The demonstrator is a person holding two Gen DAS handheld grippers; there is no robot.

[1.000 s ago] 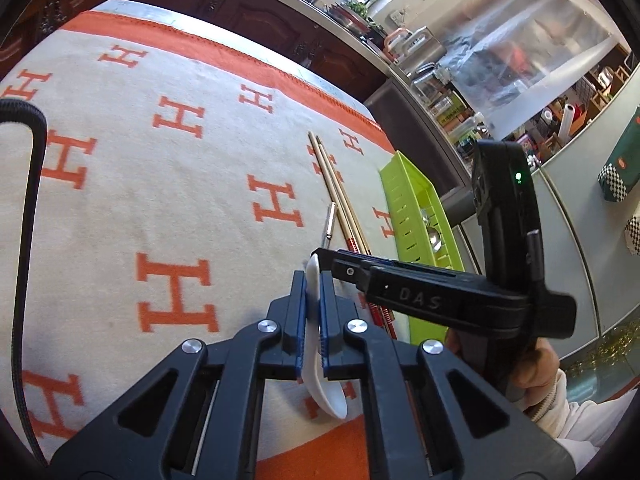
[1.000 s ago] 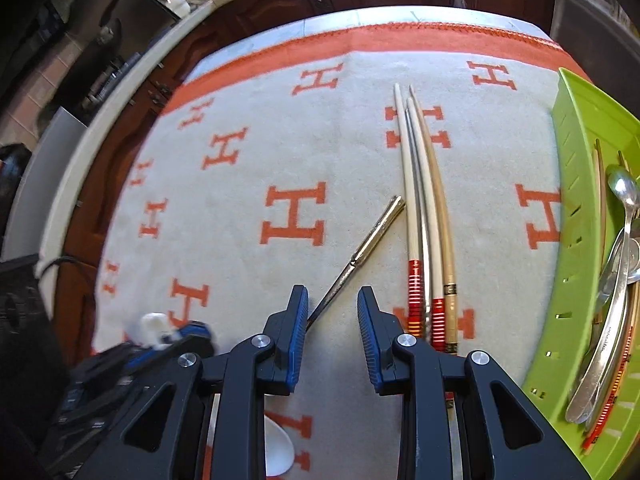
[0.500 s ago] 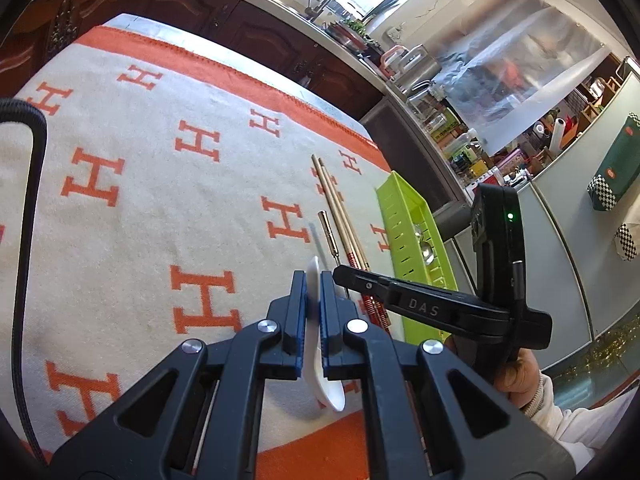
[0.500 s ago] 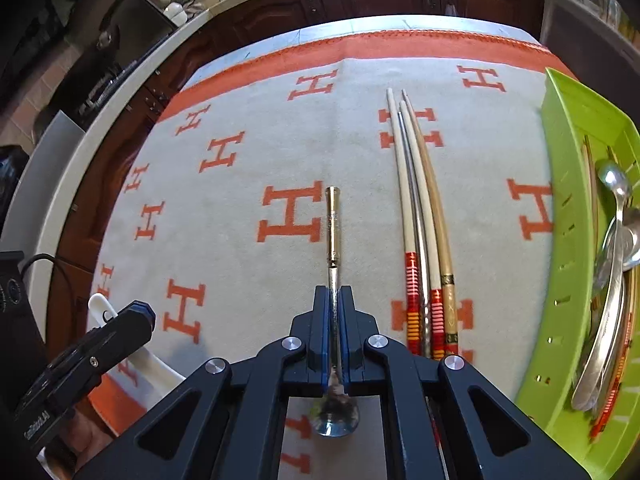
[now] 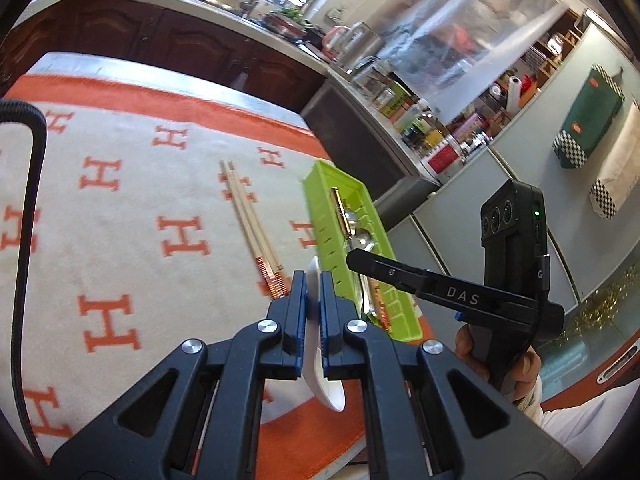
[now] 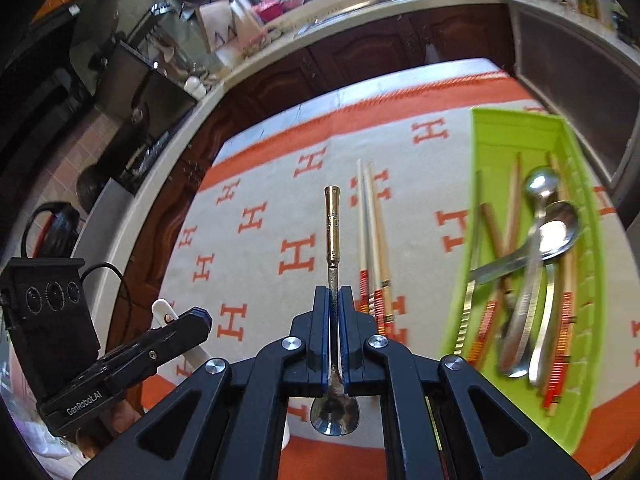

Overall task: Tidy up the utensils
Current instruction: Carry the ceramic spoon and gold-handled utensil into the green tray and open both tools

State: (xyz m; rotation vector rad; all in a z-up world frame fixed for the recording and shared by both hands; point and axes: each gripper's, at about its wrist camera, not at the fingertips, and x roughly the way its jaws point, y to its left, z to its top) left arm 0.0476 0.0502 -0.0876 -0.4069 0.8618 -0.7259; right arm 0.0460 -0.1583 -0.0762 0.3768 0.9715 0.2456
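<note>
My left gripper [image 5: 313, 280] is shut on a white ceramic spoon [image 5: 323, 384], bowl hanging toward the camera, held above the cloth near the green tray [image 5: 324, 216]. My right gripper [image 6: 333, 296] is shut on a metal spoon with a gold handle [image 6: 332, 224], handle pointing forward, bowl below the fingers. It is lifted off the cloth. The right gripper also shows in the left wrist view [image 5: 352, 258], over the tray. The left gripper shows in the right wrist view [image 6: 200, 318] at lower left. Loose chopsticks [image 6: 372, 232] lie on the cloth left of the tray [image 6: 516, 128].
The green tray holds several metal spoons [image 6: 552, 232] and chopsticks [image 6: 500, 232]. The orange-and-cream cloth [image 6: 256, 248] covers the table. Dark wooden cabinets and a cluttered counter [image 6: 360, 40] stand beyond the table's far edge.
Both grippers have risen and moved right toward the tray. The right gripper, open a second ago beside the gold-handled spoon, has shut on it and lifted it.
</note>
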